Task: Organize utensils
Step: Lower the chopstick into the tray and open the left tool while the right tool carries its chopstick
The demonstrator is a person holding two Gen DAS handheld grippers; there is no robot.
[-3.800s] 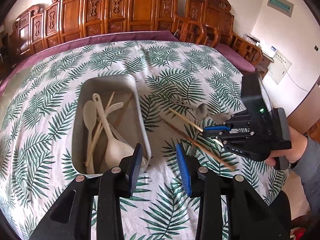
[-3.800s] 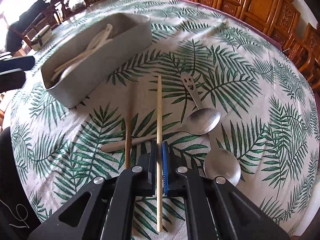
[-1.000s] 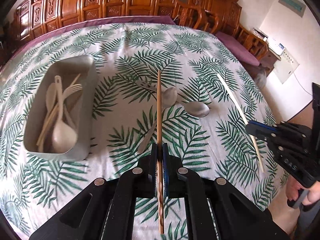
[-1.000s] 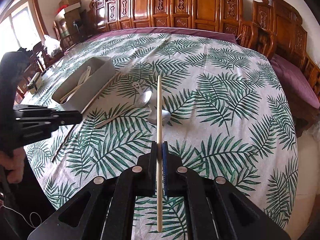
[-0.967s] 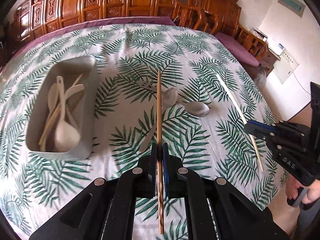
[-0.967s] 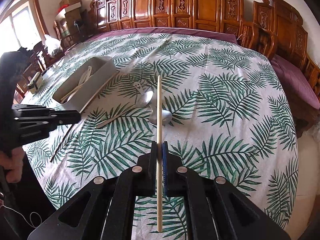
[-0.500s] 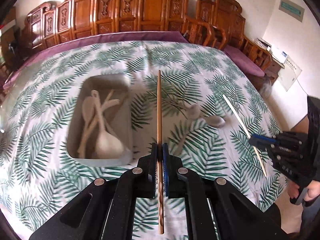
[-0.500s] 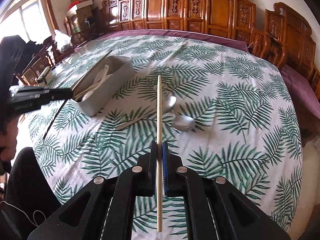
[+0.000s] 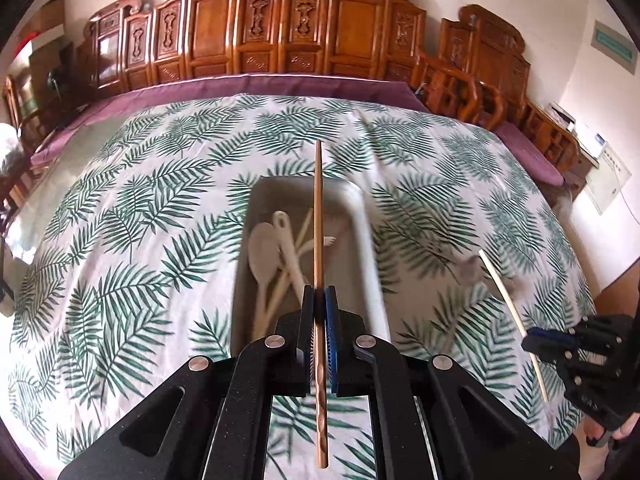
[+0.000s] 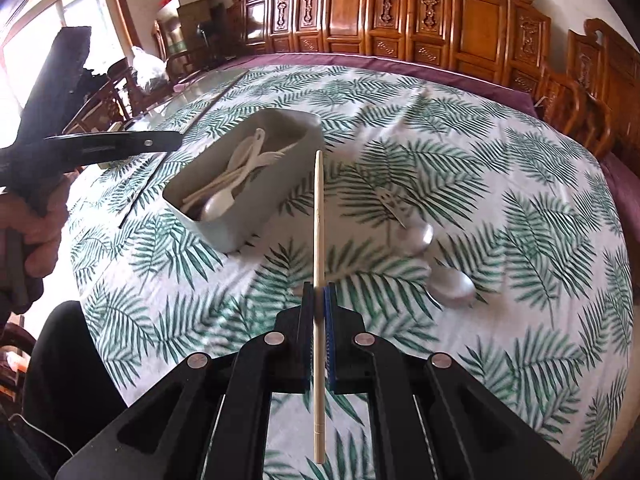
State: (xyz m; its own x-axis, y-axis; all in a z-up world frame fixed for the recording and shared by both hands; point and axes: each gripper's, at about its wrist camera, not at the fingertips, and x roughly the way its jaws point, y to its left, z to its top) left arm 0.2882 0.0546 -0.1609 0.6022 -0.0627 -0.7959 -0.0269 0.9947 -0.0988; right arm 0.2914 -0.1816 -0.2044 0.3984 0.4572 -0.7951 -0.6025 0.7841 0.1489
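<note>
My left gripper [image 9: 319, 300] is shut on a brown wooden chopstick [image 9: 318, 216] and holds it in the air above the grey utensil tray [image 9: 360, 216]. The tray holds several pale spoons, a fork and chopsticks [image 9: 280, 248]. My right gripper [image 10: 319, 296] is shut on a pale chopstick [image 10: 318, 216] and holds it above the table, right of the tray [image 10: 276, 184]. Two metal spoons [image 10: 416, 236] lie on the leaf-print cloth to the right. The right gripper also shows in the left wrist view [image 9: 536, 340], and the left gripper in the right wrist view [image 10: 176, 142].
The round table has a leaf-print cloth [image 9: 120, 240] over a purple one. Carved wooden chairs [image 9: 280, 40] ring the far side. A hand [image 10: 36, 216] holds the left gripper at the left edge.
My left gripper has swung left with the brown chopstick until it hangs over the tray. My right gripper has moved with the pale chopstick toward the tray.
</note>
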